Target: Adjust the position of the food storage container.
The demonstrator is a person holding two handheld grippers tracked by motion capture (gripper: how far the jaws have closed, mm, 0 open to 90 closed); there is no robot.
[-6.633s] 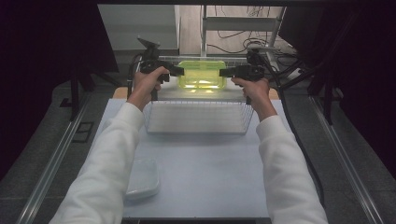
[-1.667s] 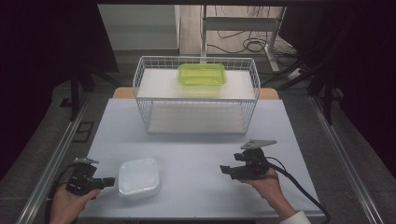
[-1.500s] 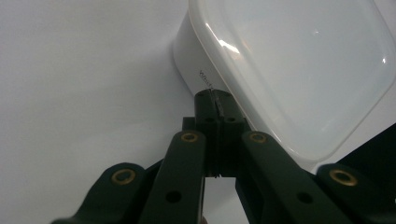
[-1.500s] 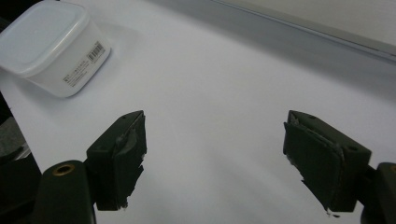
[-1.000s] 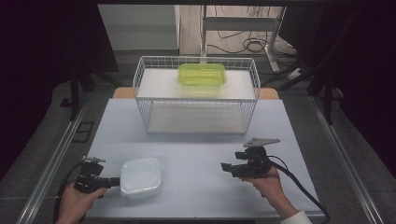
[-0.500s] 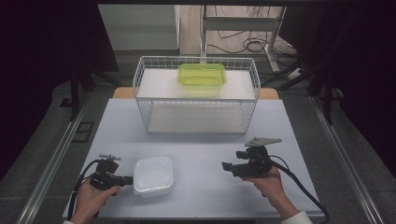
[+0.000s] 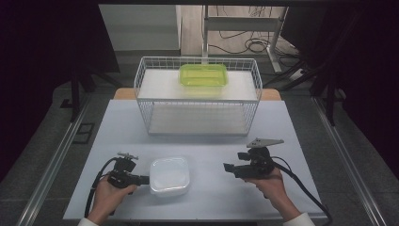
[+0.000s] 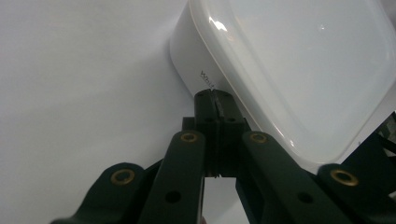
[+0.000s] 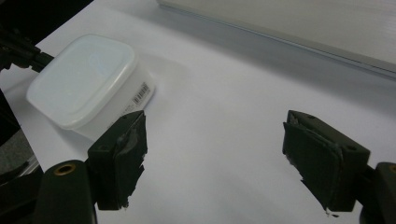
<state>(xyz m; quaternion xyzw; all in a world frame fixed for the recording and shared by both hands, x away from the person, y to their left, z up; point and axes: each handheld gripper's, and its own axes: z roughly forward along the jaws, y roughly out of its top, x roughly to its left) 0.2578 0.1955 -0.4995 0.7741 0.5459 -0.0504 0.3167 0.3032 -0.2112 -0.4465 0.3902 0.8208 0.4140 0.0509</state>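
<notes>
A white lidded plastic container (image 7: 169, 175) sits on the near part of the white bench (image 7: 211, 117), left of centre. The left claw (image 7: 145, 179) has its jaws pressed together, their tips touching the container's left side wall just under the lid rim. The right claw (image 7: 227, 167) is well apart from the container to its right, pointing toward it with jaws spread wide and nothing between them. Farther back stands a white wire basket (image 7: 197, 101) holding a green lidded container (image 7: 203, 75).
</notes>
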